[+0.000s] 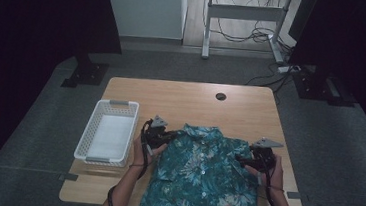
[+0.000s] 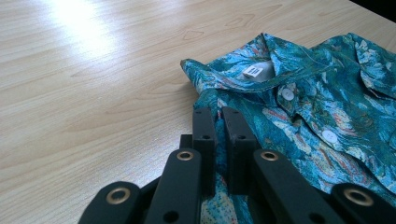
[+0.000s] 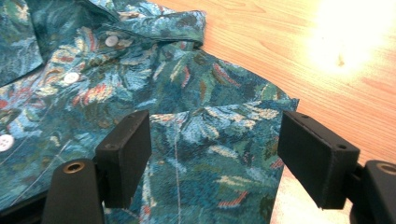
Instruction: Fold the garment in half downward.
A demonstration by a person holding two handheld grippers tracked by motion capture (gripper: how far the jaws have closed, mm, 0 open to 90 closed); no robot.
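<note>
Shirt (image 1: pixel 202 177) spread flat on the near half of the wooden table (image 1: pixel 196 101), collar away from the person.

Its long axis ran from the near table edge, where the hem hung over, toward the far side, with the collar (image 2: pixel 261 70) and white label pointing at a small dark hole (image 1: pixel 220 96) in the tabletop. A white slatted basket (image 1: pixel 108 136) stood just beside the shirt on the person's left, apart from the fabric. The left gripper (image 1: pixel 160 137) sat at the shirt's left shoulder, its jaws closed together with teal cloth pinched between them in the left gripper view. The right gripper (image 3: pixel 215 154) hung over the right shoulder fold with its jaws spread wide, one pad (image 3: pixel 126 154) over the fabric, the other near the cloth's edge.
</note>
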